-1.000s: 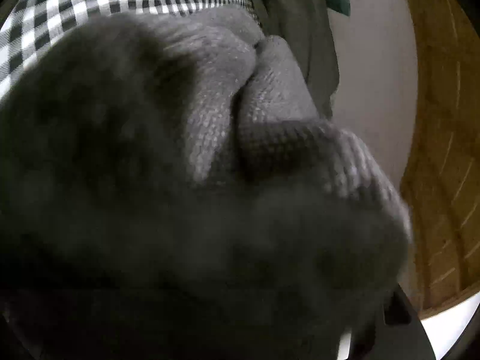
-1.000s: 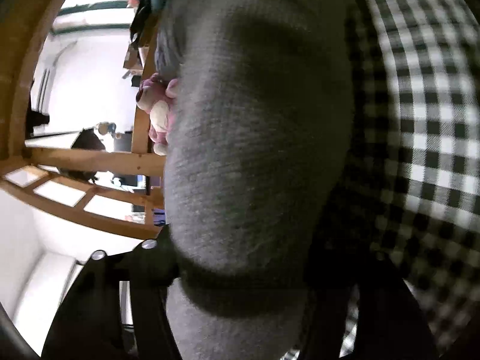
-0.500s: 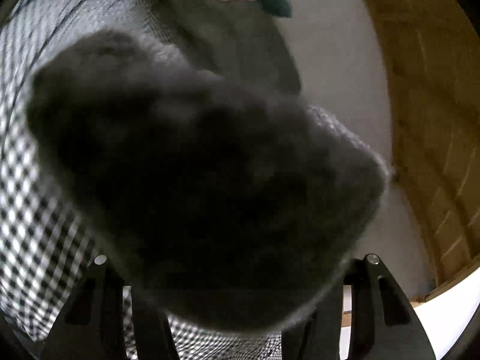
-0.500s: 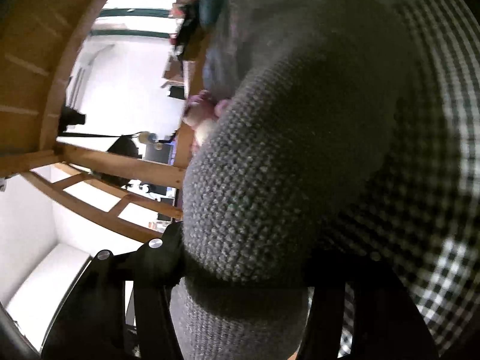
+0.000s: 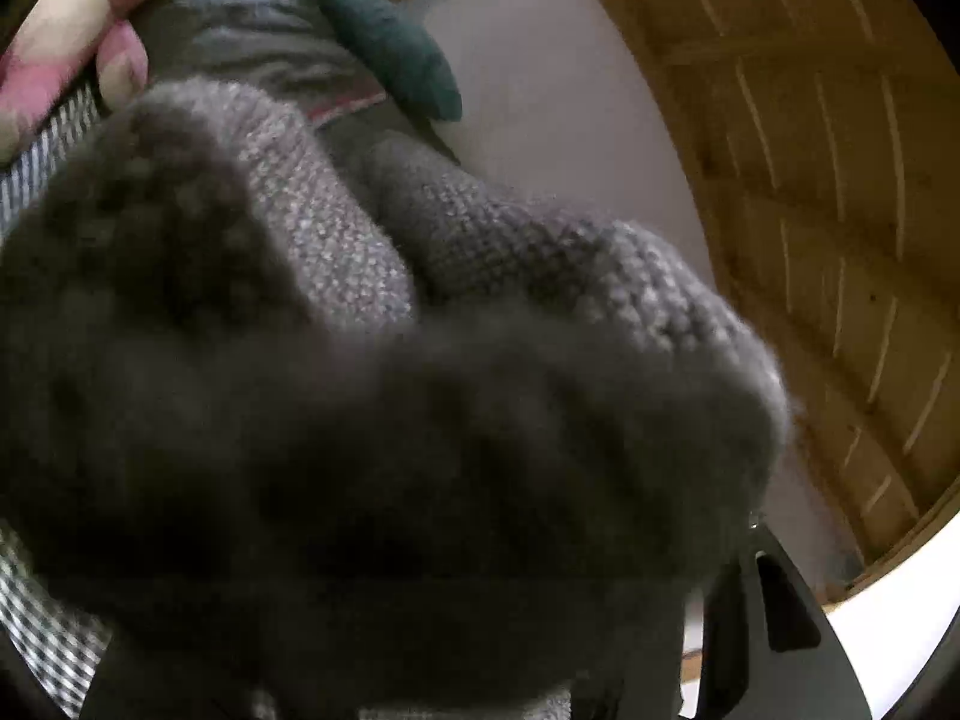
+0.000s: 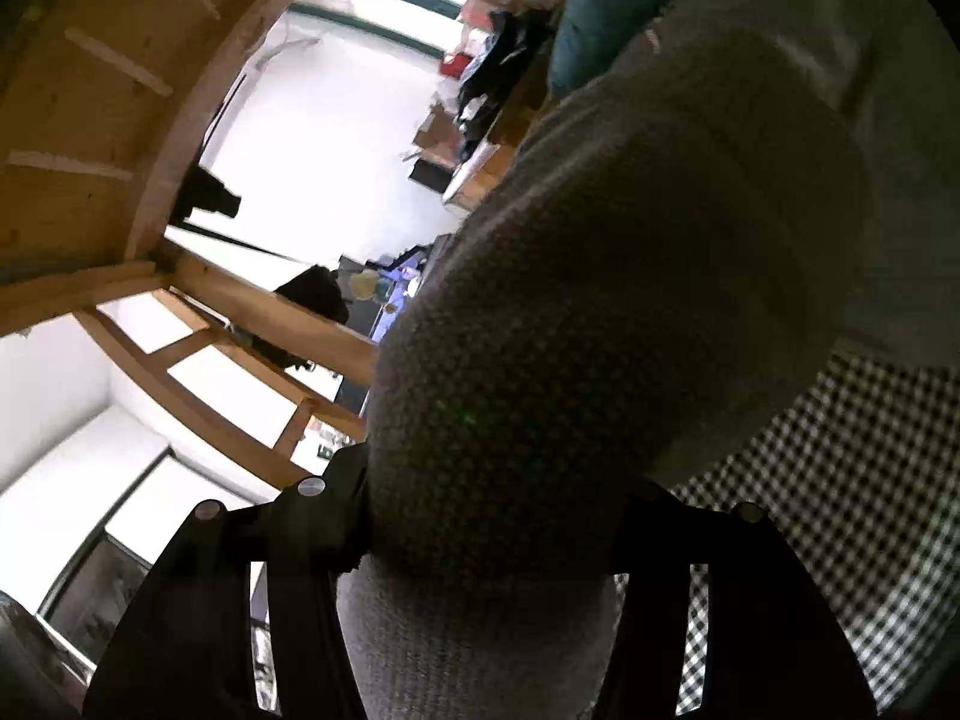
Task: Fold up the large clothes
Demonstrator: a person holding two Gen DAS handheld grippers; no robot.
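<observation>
A grey knitted sweater fills most of the left wrist view, bunched right against the camera. It hides most of my left gripper; only the right finger shows. In the right wrist view the same grey knit rises in a thick roll from between the black fingers of my right gripper, which is shut on it. Both grippers hold the sweater lifted above a black-and-white checked cover.
A teal cushion and a pink and cream soft toy lie beyond the sweater on a grey blanket. A wooden frame curves along the right. Wooden rails and a bright room lie left of the right gripper.
Both grippers have tilted upward with the sweater. The checked cover has slid out of most of the left view, and the toy and cushion have come into sight.
</observation>
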